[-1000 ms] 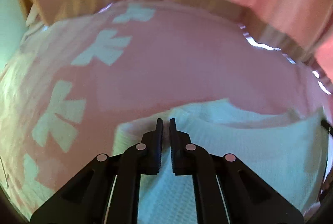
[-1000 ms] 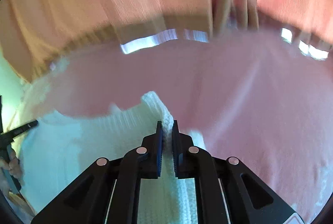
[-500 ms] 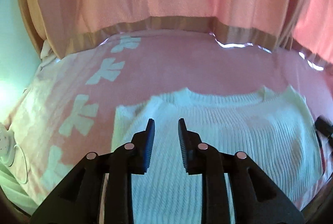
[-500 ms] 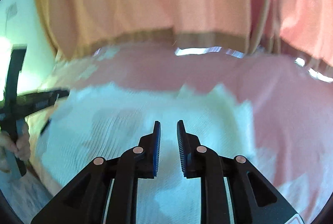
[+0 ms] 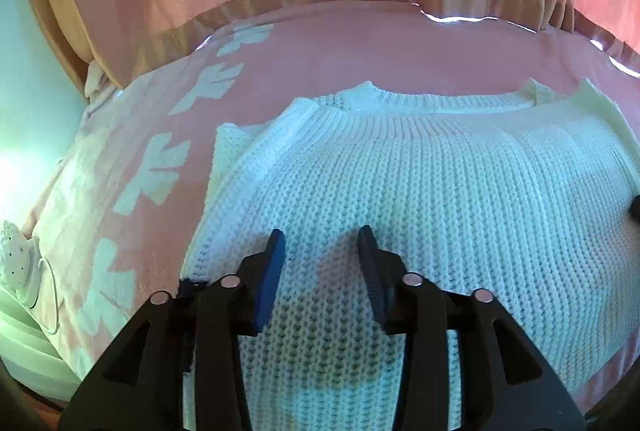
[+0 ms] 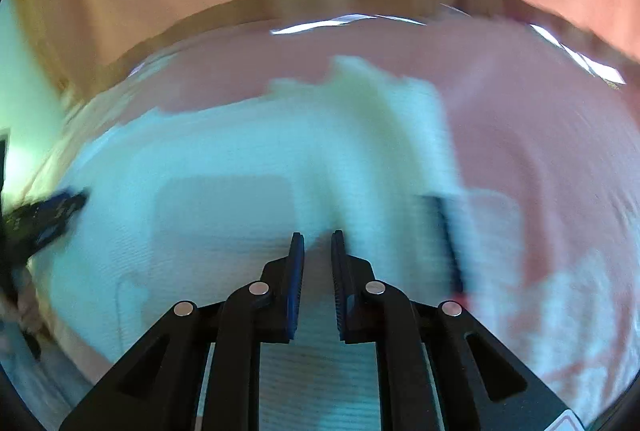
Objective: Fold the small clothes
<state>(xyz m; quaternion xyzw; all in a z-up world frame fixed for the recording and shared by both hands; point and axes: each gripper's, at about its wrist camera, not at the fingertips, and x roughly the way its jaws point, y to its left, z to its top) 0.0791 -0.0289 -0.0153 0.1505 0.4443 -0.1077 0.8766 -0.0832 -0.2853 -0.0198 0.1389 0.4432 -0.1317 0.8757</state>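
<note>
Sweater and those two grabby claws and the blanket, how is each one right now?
white knit sweater: lying flat on the bed, folded, with a layer doubled over near the neckline, not held by either claw.
left gripper: open, nothing between the fingers, over the sweater.
right gripper: open with a narrower gap, empty, over the sweater; this view is blurred.
pink blanket: spread out under the sweater.

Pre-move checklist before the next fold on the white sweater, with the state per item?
1. Left gripper open, nothing held: ok.
2. Right gripper open, nothing held: ok.
3. White sweater lying flat on the pink bedspread: ok.
4. Neckline on the far side: ok.
5. Left sleeve tucked in: cannot tell, partly hidden.
6. Right wrist view sharp enough to pick a grasp point: not ok, blurred.
</note>
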